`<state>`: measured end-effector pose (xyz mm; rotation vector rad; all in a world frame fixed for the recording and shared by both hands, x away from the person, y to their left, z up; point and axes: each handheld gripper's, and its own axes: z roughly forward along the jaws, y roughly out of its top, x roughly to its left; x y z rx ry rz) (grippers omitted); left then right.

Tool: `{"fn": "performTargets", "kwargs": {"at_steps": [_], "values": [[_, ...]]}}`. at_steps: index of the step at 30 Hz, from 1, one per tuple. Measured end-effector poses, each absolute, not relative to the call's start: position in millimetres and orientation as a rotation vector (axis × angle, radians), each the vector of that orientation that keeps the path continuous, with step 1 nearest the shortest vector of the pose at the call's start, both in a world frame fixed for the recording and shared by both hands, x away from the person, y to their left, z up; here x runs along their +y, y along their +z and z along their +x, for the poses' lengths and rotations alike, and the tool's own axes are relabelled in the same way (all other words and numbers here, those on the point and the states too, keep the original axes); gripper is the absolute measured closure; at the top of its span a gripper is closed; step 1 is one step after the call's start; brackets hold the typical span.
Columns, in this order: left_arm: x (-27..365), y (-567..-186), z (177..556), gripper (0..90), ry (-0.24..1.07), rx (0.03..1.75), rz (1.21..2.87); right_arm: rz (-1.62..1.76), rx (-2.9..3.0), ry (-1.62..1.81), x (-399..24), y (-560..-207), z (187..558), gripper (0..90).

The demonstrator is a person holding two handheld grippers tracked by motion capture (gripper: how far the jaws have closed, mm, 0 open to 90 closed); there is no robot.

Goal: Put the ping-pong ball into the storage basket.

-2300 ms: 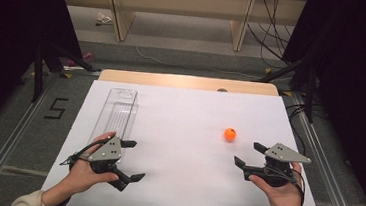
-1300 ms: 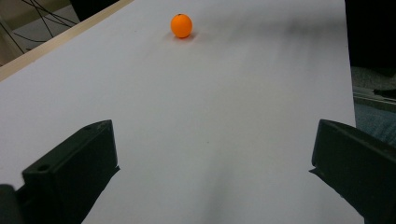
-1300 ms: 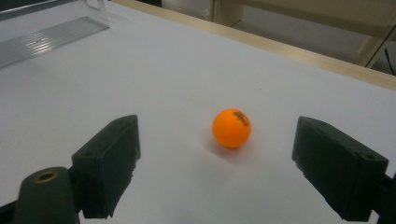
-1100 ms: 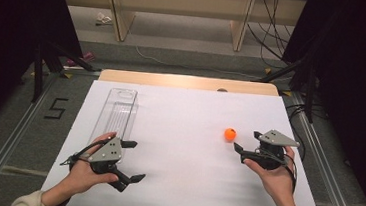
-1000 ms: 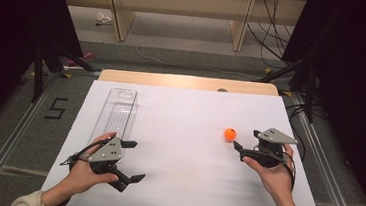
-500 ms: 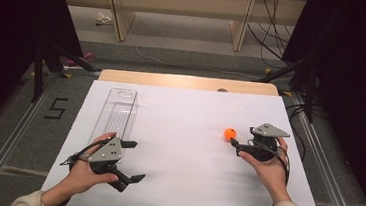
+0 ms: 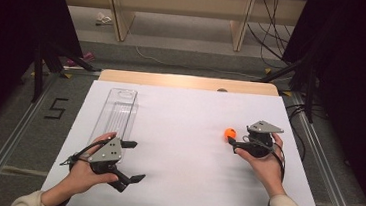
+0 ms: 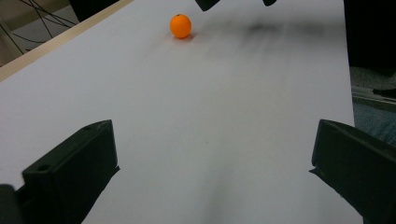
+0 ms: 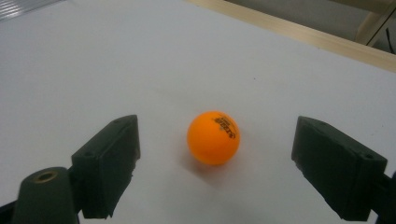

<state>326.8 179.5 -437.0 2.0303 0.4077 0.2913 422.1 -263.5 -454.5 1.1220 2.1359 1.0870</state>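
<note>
One orange ball (image 9: 213,137) sits between the right claw's (image 9: 215,163) spread jaws, seemingly touching neither

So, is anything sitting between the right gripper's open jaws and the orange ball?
Nothing visible. The right gripper is open, and the orange ball sits on bare white table ahead, centred between the jaws, untouched.

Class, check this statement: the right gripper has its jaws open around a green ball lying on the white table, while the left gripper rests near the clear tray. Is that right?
Not quite: the ball is orange, not green, as the right gripper view shows. The rest holds: the right gripper has its jaws open on either side of it on the white table, and the left gripper rests near the clear tray.
</note>
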Motion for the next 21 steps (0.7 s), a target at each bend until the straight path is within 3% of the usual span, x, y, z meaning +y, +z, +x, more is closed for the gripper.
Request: {"fn": "performTargets", "kwargs": {"at_steps": [21], "values": [[179,-437,327,0.0,0.292,0.405,2.03,1.138,2.195,1.019,-250,-470,444,16.5]]}}
